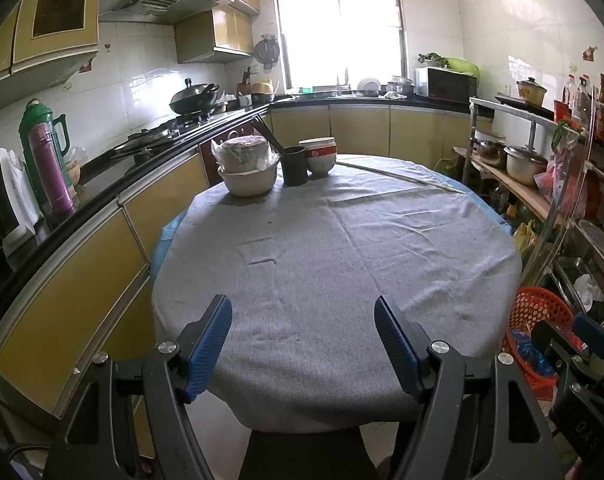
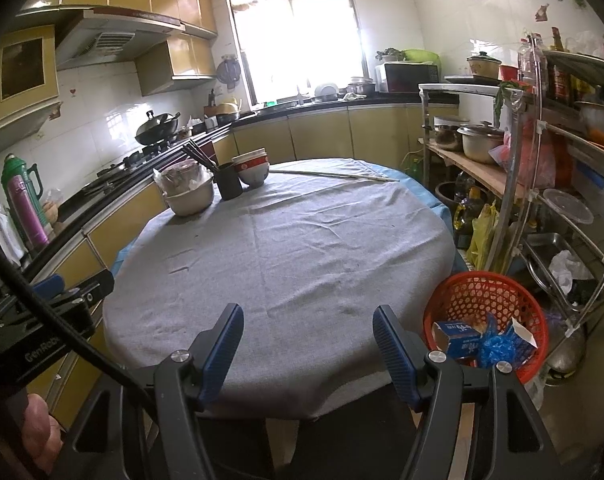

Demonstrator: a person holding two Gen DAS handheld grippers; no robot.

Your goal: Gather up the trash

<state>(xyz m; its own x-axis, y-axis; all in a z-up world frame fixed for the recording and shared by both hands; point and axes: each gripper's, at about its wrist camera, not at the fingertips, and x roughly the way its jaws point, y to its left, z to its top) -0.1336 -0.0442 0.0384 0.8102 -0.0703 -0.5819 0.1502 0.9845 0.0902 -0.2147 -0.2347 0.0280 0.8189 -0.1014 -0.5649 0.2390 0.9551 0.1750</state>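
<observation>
Left tool [image 1: 303, 343] is spread wide, nothing between the pads; right tool [image 2: 308, 350] is likewise apart and empty. Both are held at the bottom centre of their frames, over the near edge of the cloth-covered counter [image 2: 302, 248].

Trash is seen at lower right of the right wrist view: a blue-and-white carton [image 2: 460, 338] and a crumpled blue wrapper [image 2: 498, 346] lying inside the red basket [image 2: 454, 292], which sits just beside the counter edge, below cloth level. In the left wrist view the basket shows at lower right, partly hidden by the right tool.

No loose trash is made out on the cloth; only a few dark specks, too small to identify. Collection is judged largely done.

Risks from here:
- Stacked bowls [image 2: 189, 194], black chopstick cup [image 2: 229, 184] and red-rimmed bowls [image 2: 253, 168] at upper left of the counter could be mistaken for trash and knocked if reached for.
- The cloth is wrinkled and draped; a pad could snag it and drag the dishes.
- The basket is light-looking; it could be tipped by a low swing of the right tool.
- The 2 tools are close; a cable crosses the lower left of the right view and could catch.
</observation>
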